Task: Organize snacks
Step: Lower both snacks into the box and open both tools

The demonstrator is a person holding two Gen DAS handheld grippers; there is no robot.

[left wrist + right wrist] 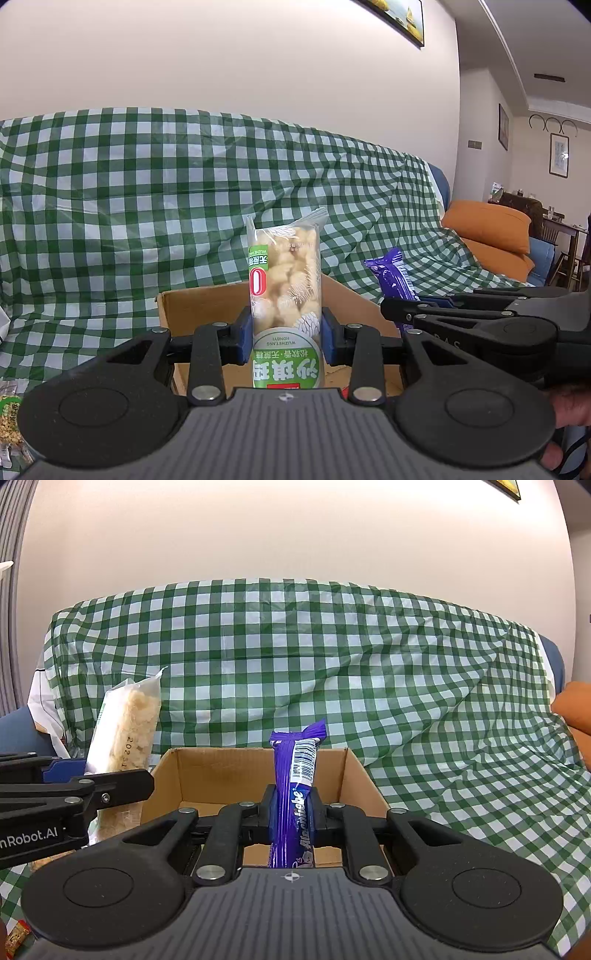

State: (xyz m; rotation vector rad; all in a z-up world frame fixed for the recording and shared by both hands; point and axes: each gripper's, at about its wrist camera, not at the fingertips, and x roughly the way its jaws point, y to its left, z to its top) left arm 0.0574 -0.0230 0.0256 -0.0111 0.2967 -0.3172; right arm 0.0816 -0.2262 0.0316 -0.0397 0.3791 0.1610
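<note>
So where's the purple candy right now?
The purple candy stands upright, pinched in the right gripper, just above the open cardboard box. The left gripper's pale puffed snack is beside it.

We see a plain white wall (221,55) ahead, framed picture (397,16) up right. Green-checked cloth (129,177) drapes the sofa; orange cushion (487,225) right, dining chairs (561,240) beyond.

Both wrist views sit close behind their grippers, facing the cardboard box (192,306) and checked sofa cover (332,657).
</note>
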